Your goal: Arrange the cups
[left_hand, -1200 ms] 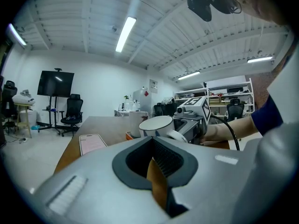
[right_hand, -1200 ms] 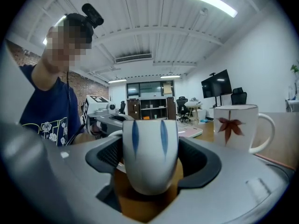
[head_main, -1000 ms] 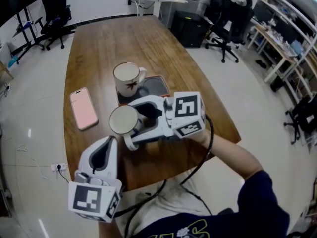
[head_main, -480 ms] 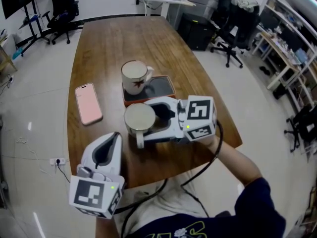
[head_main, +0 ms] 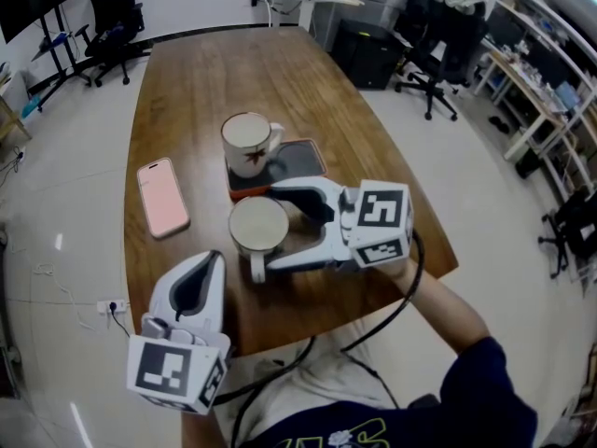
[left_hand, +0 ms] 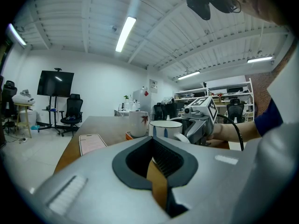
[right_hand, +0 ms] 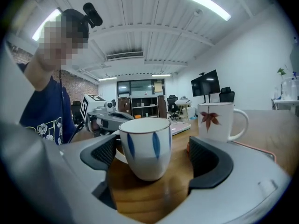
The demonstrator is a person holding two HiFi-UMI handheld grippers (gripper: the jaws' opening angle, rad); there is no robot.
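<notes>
The striped cup [right_hand: 145, 146] is standing upright on the table [head_main: 215, 73], near the edge closest to the person, right between the jaws of the right gripper [head_main: 268, 229]. Those jaws have just been opening and they're spread now. In the right gripper view there's a gap between the cup and the pad on either side, so nothing's actually squeezing it. The cup's handle points toward the person and sits right by the nearer jaw, though I can't tell if it touches.

Just past it, further up the table, is the leaf cup [head_main: 247, 141], also upright, with its handle off to the right in the head view. It sits on the left end of a dark coaster [head_main: 300, 160] with an orange edge. The two cups are near each other but not touching.

A pink phone [head_main: 163, 197] lies flat to the left of both cups, apart from them.

The left gripper [head_main: 211, 258] is at the near table edge, below-left of the striped cup and pointing roughly toward it. Its jaws are pressed together at the tips with nothing in them.
</notes>
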